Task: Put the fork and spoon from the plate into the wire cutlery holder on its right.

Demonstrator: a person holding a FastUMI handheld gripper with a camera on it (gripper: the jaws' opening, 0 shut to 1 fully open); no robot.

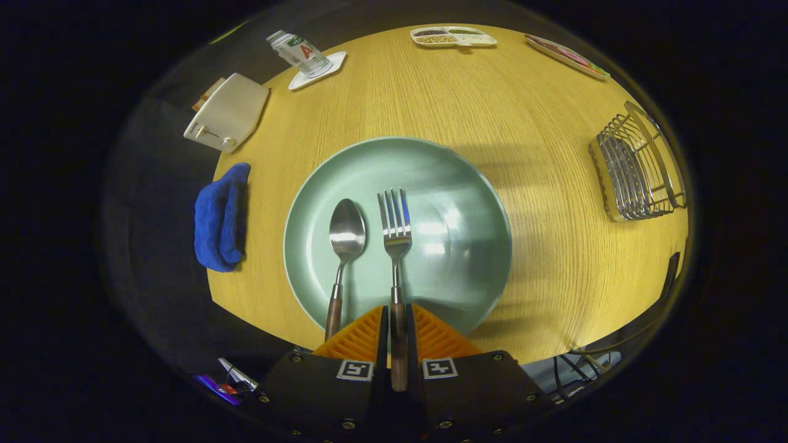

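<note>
The fork [396, 246] handle is pinched by the gripper [398, 329] over the plate [468, 246]; the spoon [345, 246] lies left, the wire cutlery holder [640, 169] well right.

A blue cloth [221, 216] lay at the wooden table's [542, 154] nine o'clock edge. A cream toaster [226, 112] sat at ten, a bottle [298, 52] on a white coaster [329, 66] at eleven, a divided snack tray [454, 37] at twelve, a flat tray [566, 56] at one.

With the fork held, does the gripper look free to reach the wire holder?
Probably yes. The gripper is shut on the fork, and only bare table lies between the plate and the holder.
</note>
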